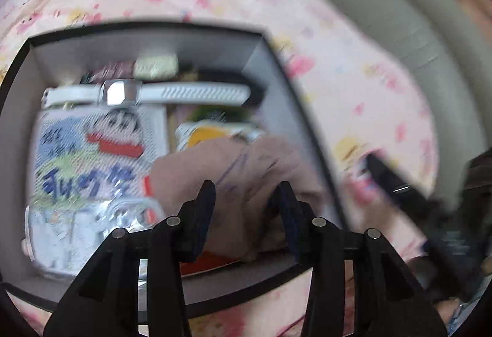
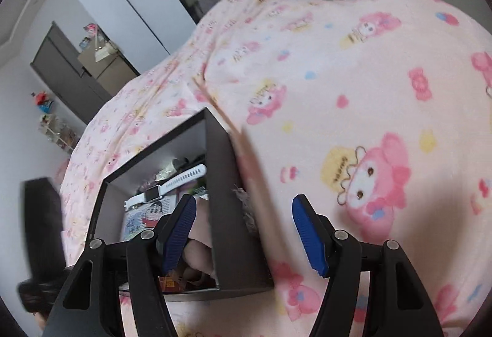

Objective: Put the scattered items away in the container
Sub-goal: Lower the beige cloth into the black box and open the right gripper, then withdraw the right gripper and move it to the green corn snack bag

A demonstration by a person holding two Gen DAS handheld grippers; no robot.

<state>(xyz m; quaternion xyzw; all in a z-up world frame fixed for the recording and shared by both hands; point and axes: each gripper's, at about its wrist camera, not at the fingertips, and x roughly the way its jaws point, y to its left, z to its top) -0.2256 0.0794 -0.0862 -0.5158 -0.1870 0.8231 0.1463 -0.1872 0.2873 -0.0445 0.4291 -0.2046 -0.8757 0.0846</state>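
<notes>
A dark box (image 1: 276, 60) sits on the pink bed cover. It holds a white watch (image 1: 172, 92), a cartoon pouch (image 1: 98, 152), snack packets (image 1: 215, 131) and a beige-pink cloth (image 1: 246, 171). My left gripper (image 1: 246, 201) hovers over the box with its jaws apart around the cloth; the view is blurred. My right gripper (image 2: 244, 214) is open and straddles the box's right wall (image 2: 227, 198). A blurred tan strip (image 2: 252, 171) lies just outside that wall. The watch (image 2: 172, 183) shows inside the box.
A pink cartoon blanket (image 2: 353, 91) covers the bed all around the box. A cream headboard (image 1: 384, 14) is at the right. The other gripper's black finger (image 1: 396, 183) shows beside the box. A wardrobe and shelf (image 2: 77, 66) stand far left.
</notes>
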